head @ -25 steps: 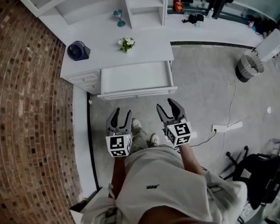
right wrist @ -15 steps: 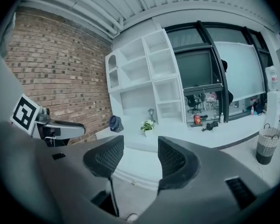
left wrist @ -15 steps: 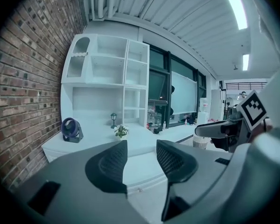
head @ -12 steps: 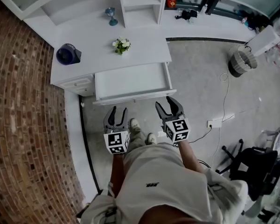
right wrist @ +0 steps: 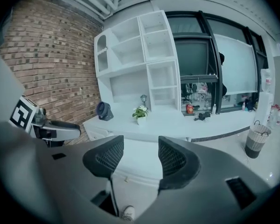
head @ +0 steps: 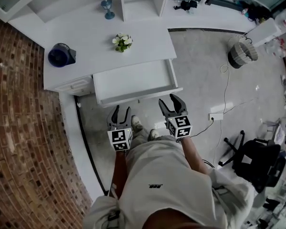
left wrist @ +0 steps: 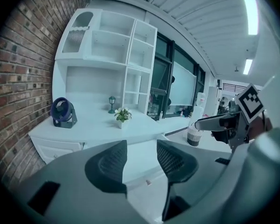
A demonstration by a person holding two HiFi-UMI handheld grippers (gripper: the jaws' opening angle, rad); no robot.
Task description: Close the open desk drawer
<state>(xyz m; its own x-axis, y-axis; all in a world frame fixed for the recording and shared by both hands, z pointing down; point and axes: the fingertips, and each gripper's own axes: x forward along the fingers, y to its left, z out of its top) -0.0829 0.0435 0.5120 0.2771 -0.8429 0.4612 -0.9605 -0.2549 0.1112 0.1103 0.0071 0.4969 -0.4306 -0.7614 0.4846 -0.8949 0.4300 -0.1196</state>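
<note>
Now | drawer (head: 133,82) stands pulled out of the desk (head: 86,37) | left gripper (head: 121,109) and right gripper (head: 169,100) near drawer front, not touching, jaws apart, holding nothing | risk: an uneven one-sided push could skew and jam the drawer.

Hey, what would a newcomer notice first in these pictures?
The white drawer, pulled wide out of the desk and looking empty, sits before the person. Just below it the left gripper and right gripper hang side by side, both open, holding nothing. A dark blue fan stands at the desk's left end by the brick wall.
</note>
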